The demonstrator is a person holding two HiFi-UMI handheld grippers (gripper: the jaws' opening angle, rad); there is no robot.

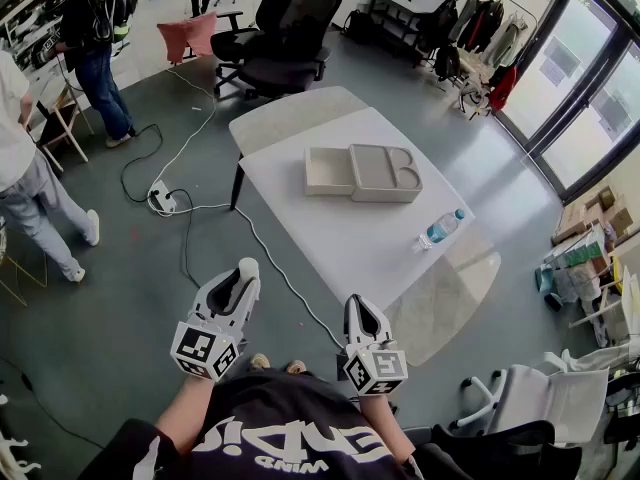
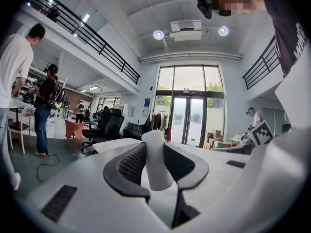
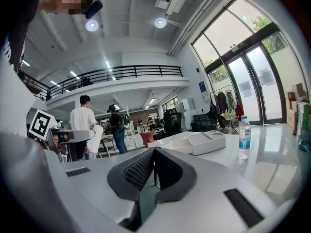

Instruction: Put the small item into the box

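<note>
Upside-down white lettering on black shirt (image 1: 300, 413), not legible

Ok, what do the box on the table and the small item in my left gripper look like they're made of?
Box: matte beige, with soft rounded edges and moulded recesses. It looks like moulded pulp or matte plastic, but I can't say which. Small item, clamped in the left gripper: plain white and smooth, with a rounded top and no shine. It is probably plastic or dense foam, though that's not certain.
</note>
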